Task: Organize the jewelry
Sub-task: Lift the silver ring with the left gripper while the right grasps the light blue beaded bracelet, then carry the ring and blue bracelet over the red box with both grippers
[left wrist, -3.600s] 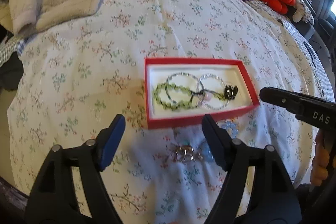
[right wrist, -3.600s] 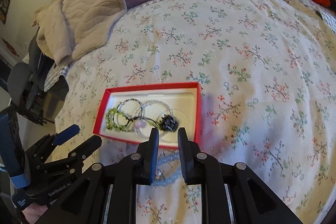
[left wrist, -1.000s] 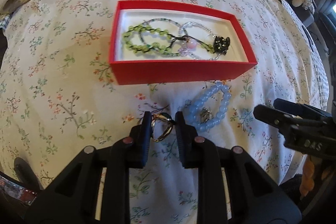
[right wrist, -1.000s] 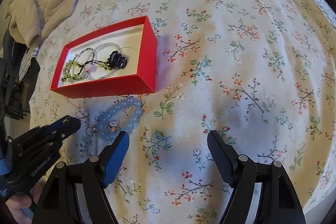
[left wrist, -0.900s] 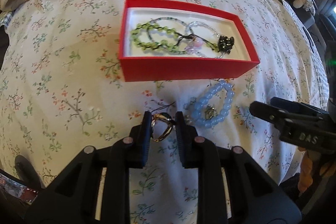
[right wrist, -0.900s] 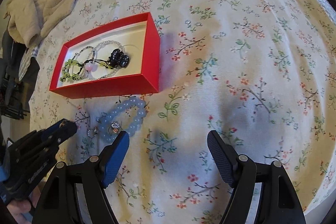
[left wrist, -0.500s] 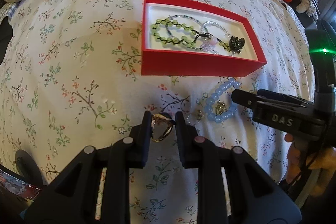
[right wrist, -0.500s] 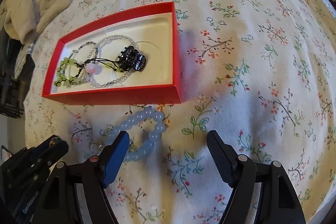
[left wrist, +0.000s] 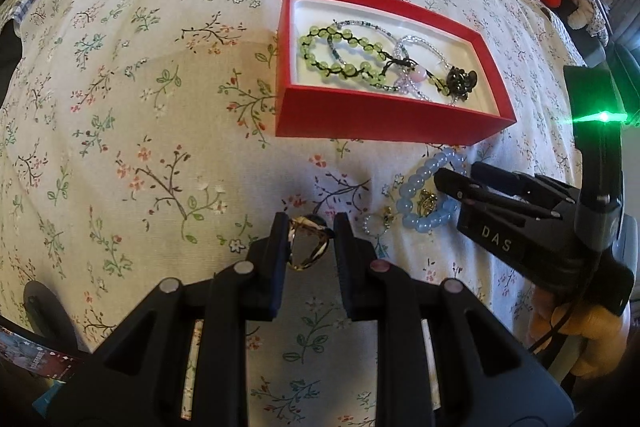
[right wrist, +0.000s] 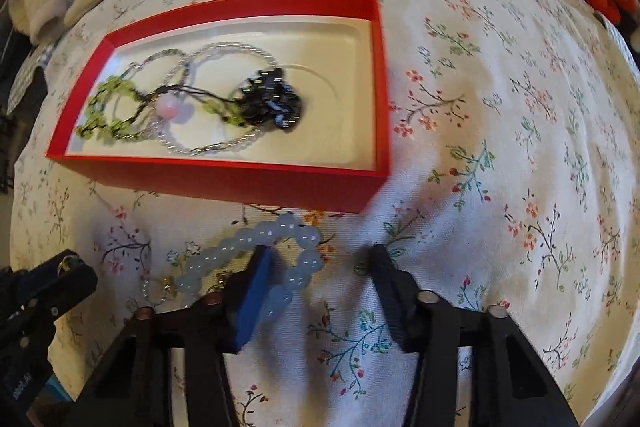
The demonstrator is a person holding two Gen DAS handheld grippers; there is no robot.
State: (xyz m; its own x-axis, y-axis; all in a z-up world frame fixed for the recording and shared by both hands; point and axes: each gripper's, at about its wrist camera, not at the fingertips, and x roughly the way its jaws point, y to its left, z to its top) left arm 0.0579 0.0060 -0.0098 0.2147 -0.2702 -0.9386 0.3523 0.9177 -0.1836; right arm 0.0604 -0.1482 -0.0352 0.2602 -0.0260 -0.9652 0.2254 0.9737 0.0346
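The right gripper (left wrist: 442, 179), lettered "DAS" on its side, is reaching with jaws spread wide around the blue bracelet (right wrist: 276, 259) lying on the bed (left wrist: 160, 107) just before the red box (left wrist: 384, 125). The left gripper (left wrist: 310, 227) is pinching a gold ring (left wrist: 306, 247) upright above the bed, its jaws closed on it.

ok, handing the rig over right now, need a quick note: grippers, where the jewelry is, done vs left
Left gripper: shut on a gold ring, held above the bedspread.
Right gripper: open, low over the blue bead bracelet, one finger inside its loop, nothing gripped.
Red box: already holds the green bead bracelet, clear bead bracelets and a dark hair clip.
Outside it, beside the blue bracelet: small gold pieces and a small bead ring.
Left: ring, blue bracelet and small pieces into the box.
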